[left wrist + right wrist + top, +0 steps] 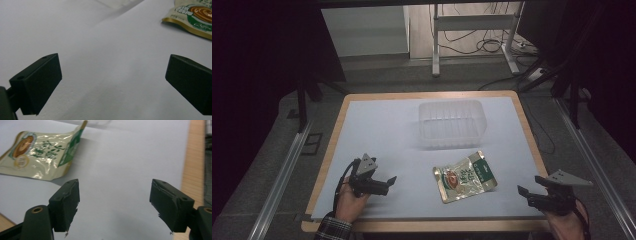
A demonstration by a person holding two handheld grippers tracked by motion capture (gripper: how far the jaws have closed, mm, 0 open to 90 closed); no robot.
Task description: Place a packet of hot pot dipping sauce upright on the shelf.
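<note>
Jaws of the left gripper [388,184] are seen spread apart with nothing between them, low over the white sheet [382,130] at about 7 o'clock on the table [532,150]. The right gripper [528,192] is held at about 4 o'clock, near the sheet's edge, its jaws likewise parted and empty. A snack packet [465,176] is laid flat between the two grippers, at 6 o'clock, touched by neither. A clear plastic tub [452,124] is placed just beyond the packet, toward 12 o'clock.
</note>
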